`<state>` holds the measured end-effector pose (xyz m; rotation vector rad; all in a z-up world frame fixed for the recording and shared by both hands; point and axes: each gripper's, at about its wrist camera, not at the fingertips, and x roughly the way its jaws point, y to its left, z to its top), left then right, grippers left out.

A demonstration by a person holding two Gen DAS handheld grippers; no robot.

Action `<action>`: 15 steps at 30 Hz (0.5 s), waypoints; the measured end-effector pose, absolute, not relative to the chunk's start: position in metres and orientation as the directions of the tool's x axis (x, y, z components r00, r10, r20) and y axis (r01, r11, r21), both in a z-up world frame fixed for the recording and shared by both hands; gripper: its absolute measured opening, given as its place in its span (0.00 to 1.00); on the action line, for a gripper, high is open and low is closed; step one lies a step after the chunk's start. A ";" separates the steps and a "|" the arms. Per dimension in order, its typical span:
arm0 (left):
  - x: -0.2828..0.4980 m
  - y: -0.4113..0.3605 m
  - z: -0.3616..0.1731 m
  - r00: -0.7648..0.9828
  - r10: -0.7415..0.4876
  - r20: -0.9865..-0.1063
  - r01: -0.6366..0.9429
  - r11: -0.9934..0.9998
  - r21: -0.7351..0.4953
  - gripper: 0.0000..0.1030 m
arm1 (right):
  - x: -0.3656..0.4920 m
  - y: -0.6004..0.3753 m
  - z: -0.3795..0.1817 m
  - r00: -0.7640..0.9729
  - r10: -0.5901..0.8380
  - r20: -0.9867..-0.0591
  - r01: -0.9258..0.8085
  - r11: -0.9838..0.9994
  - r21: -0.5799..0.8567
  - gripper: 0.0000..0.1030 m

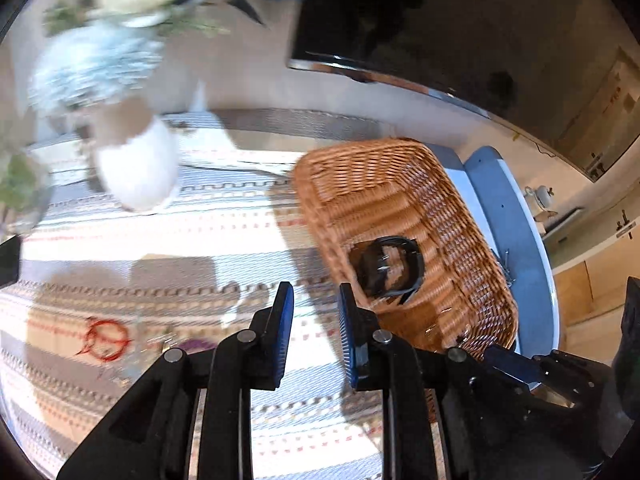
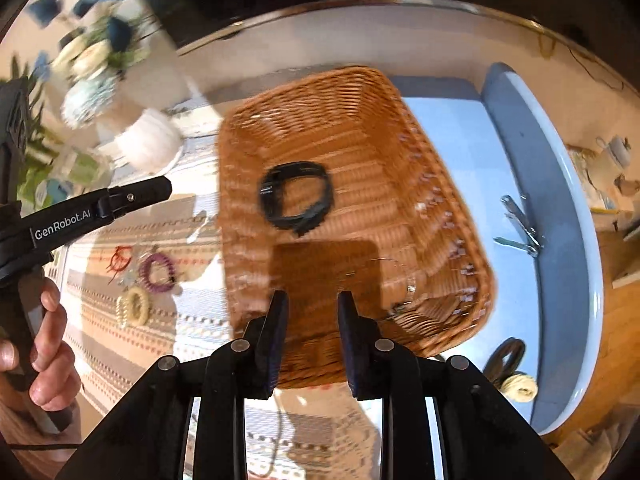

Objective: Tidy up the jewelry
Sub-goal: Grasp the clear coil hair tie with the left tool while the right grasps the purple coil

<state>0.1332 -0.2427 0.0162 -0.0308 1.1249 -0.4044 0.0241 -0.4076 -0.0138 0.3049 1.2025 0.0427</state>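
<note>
A wicker basket (image 1: pixel 362 152) (image 2: pixel 316 76) stands on the striped cloth. On its floor lies a black band (image 1: pixel 386 268) (image 2: pixel 296 198), and near the front wall a thin silver bangle (image 2: pixel 402 282). My left gripper (image 1: pixel 316 296) hovers over the cloth just left of the basket, jaws a little apart and empty. My right gripper (image 2: pixel 313 302) hangs over the basket's near end, open with nothing between its pads. Left of the basket on the cloth lie a red bracelet (image 1: pixel 106 338) (image 2: pixel 120 262), a purple beaded one (image 2: pixel 158 272) and a cream pearl one (image 2: pixel 134 306).
A white vase of flowers (image 1: pixel 138 172) (image 2: pixel 152 144) stands at the back left. The blue table (image 2: pixel 460 140) shows right of the basket, with metal tweezers (image 2: pixel 520 224) and a ball of twine (image 2: pixel 520 386) near its edge. A hand (image 2: pixel 48 320) holds the left gripper's handle.
</note>
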 end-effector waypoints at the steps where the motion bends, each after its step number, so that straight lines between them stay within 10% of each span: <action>1: 0.129 -0.234 0.018 0.371 -0.328 -0.869 0.290 0.930 -0.227 0.20 | 0.024 -0.399 -0.011 0.367 0.199 -0.909 0.113 0.960 0.256 0.25; 15: 0.087 -0.022 -0.011 0.380 -0.194 -0.904 -0.039 0.974 -0.225 0.21 | 0.030 -0.270 -0.023 0.303 0.317 -0.899 -0.079 0.948 0.308 0.41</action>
